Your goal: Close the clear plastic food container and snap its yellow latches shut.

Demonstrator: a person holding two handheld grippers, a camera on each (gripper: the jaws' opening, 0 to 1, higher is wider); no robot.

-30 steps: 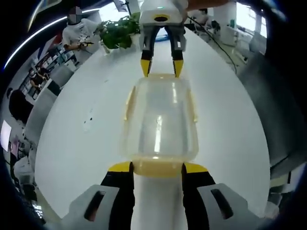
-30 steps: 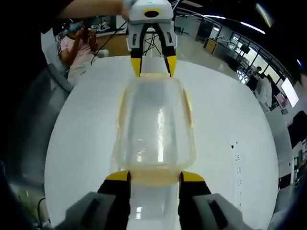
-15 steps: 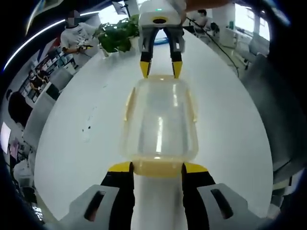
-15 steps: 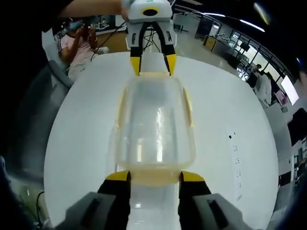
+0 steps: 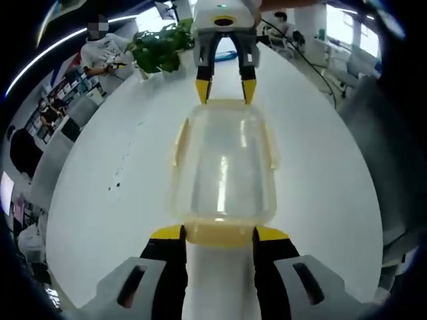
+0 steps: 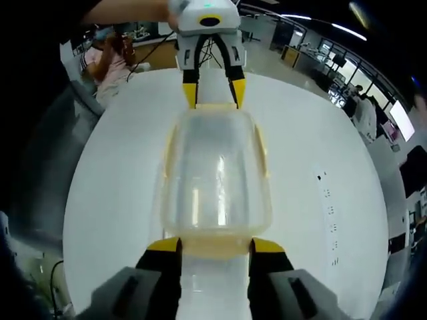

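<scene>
Straddling opposite end latches with parted jaws, left gripper [image 5: 219,232] and right gripper [image 6: 215,245] flanked the lidded container [image 5: 223,167] (latches seemingly unsnapped).

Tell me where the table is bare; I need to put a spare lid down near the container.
Bare white table flanks both long sides of the container. Its two ends are crowded: the left tongs at one yellow latch, the right tongs at the other. A potted plant sits at the far edge.
</scene>
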